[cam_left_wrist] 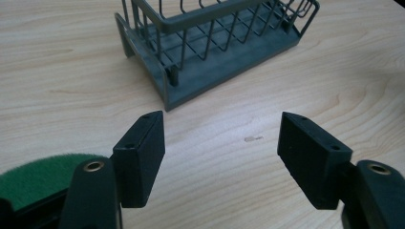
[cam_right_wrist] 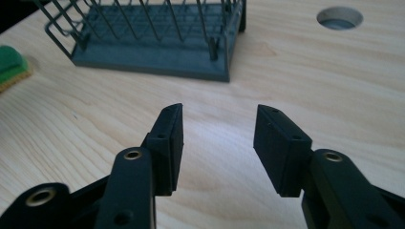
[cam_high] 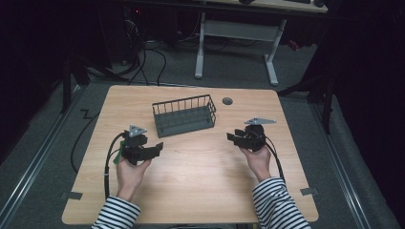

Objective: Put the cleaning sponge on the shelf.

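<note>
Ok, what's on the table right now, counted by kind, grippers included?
Wire basket: 1
Green sponge: 1
Grippers: 2, left gripper and right gripper, both open with nothing between the jaws
Total: 4

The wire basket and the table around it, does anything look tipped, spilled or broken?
Nothing stands out. The wire basket stands upright and looks intact and empty on the table, with no spill around it. A green sponge lies flat to one side, apart from it.
</note>
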Action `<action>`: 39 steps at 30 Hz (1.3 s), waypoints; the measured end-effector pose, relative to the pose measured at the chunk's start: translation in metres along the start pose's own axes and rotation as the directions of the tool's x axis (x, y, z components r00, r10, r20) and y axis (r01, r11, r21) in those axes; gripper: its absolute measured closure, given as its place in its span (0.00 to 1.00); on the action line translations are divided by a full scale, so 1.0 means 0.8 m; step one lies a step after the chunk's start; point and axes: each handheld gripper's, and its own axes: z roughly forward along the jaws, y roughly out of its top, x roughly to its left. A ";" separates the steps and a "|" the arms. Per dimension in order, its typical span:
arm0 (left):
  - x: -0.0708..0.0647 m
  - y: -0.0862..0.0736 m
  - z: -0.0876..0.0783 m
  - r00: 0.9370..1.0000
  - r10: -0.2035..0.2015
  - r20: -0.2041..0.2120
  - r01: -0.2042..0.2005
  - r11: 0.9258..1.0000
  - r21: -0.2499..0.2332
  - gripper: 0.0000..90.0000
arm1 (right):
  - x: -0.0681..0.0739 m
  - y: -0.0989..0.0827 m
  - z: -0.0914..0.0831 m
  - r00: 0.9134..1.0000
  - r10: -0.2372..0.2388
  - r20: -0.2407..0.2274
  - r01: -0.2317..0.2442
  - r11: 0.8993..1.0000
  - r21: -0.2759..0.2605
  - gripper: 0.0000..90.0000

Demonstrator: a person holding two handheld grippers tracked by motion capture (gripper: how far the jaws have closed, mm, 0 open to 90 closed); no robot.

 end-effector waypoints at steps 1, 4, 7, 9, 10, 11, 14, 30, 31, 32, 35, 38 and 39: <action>0.003 0.006 -0.001 1.000 0.002 -0.009 -0.002 1.000 0.000 0.38 | 0.000 0.006 0.002 1.000 -0.007 -0.003 0.007 1.000 -0.003 0.62; 0.014 0.020 -0.002 1.000 -0.014 -0.018 0.014 1.000 -0.004 0.40 | -0.001 0.025 0.006 1.000 -0.011 -0.003 0.011 1.000 -0.010 0.65; 0.024 0.032 -0.001 0.999 -0.030 -0.019 0.030 1.000 0.006 0.41 | -0.002 0.040 0.011 1.000 -0.003 -0.009 0.002 1.000 -0.004 0.67; 0.030 0.038 0.000 0.999 -0.031 -0.025 0.031 0.999 0.008 0.42 | 0.000 0.049 0.014 1.000 -0.012 -0.008 0.012 1.000 0.003 0.68; 0.033 0.042 0.001 0.999 -0.032 -0.034 0.032 0.999 0.013 0.42 | 0.000 0.053 0.016 1.000 -0.019 -0.007 0.019 1.000 0.006 0.69; 0.036 0.045 0.003 0.998 -0.037 -0.041 0.038 0.999 0.015 0.42 | 0.001 0.057 0.018 1.000 -0.017 -0.007 0.017 1.000 0.011 0.69; 0.045 0.052 0.009 0.998 -0.049 -0.040 0.050 0.998 0.027 0.45 | 0.002 0.066 0.023 1.000 -0.017 -0.010 0.017 1.000 0.017 0.70; 0.051 0.087 0.038 0.997 -0.067 -0.037 0.067 0.997 0.022 0.48 | 0.003 0.108 0.052 1.000 0.013 0.017 -0.014 1.000 0.019 0.70; 0.051 0.088 0.040 0.997 -0.070 -0.041 0.071 0.997 0.022 0.48 | 0.002 0.109 0.053 1.000 0.017 0.017 -0.017 1.000 0.017 0.70; 0.053 0.089 0.042 0.996 -0.077 -0.037 0.078 0.997 0.017 0.47 | 0.001 0.112 0.055 1.000 0.021 0.019 -0.021 1.000 0.015 0.70; 0.057 0.090 0.048 0.994 -0.097 -0.042 0.098 0.995 0.017 0.47 | -0.004 0.119 0.064 0.999 0.041 0.029 -0.042 0.999 0.024 0.70; 0.062 0.088 0.055 0.993 -0.106 -0.047 0.107 0.994 0.025 0.48 | -0.003 0.127 0.077 0.998 0.044 0.049 -0.046 0.998 0.041 0.70; 0.062 0.088 0.057 0.993 -0.103 -0.048 0.105 0.994 0.028 0.48 | -0.002 0.130 0.082 0.997 0.034 0.063 -0.038 0.998 0.057 0.69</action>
